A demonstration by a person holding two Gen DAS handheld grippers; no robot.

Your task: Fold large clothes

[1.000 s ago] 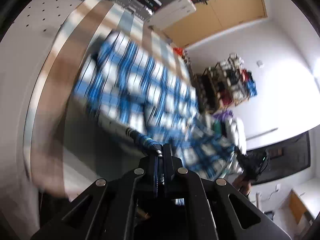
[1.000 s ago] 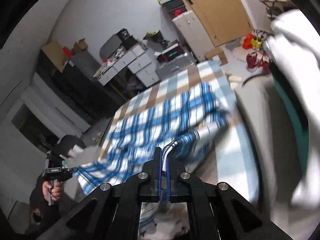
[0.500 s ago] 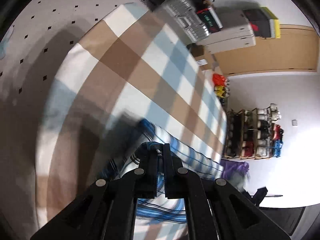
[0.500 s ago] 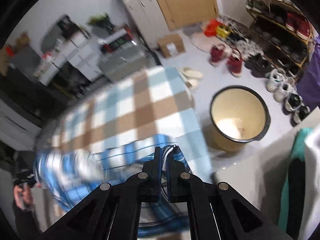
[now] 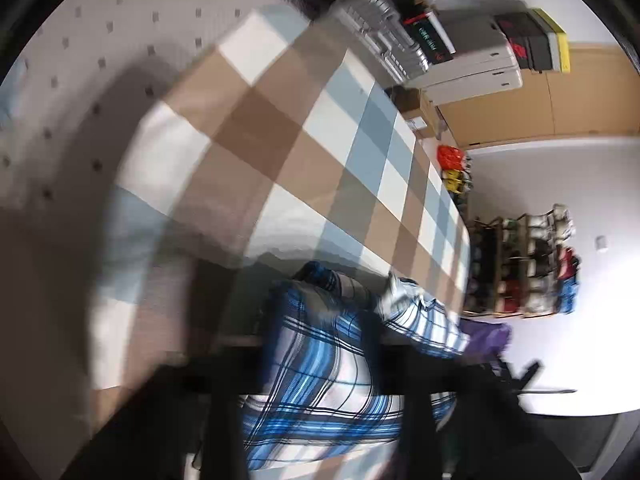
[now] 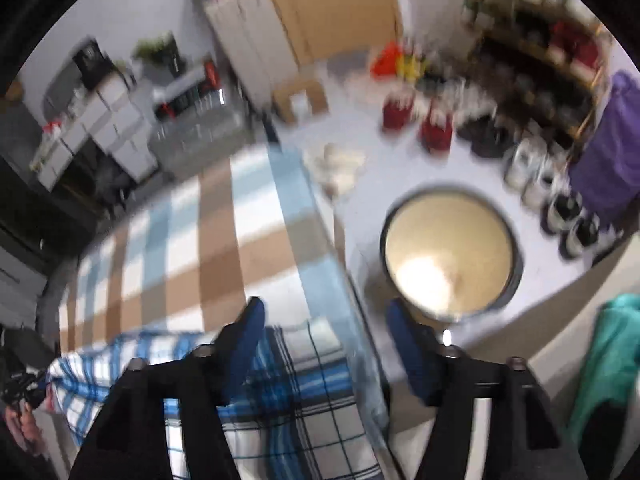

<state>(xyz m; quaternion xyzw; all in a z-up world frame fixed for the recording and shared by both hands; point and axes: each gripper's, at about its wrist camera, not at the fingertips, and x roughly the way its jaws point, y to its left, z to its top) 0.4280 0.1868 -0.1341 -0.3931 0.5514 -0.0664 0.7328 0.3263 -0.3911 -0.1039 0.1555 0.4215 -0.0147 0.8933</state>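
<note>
Right wrist view: right gripper [image 6: 324,344] and left gripper [image 5: 316,364] jaws just opened, both released; plaid shirt [image 5: 320,364] lies on checkered table [image 5: 280,148] near its edge. Risk: loose fold slumps or slides off.

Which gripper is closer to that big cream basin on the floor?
Right. The right gripper hangs open at the table edge beside the basin; the left gripper, jaws just opened, is over the plaid shirt, no basin in its view.
</note>
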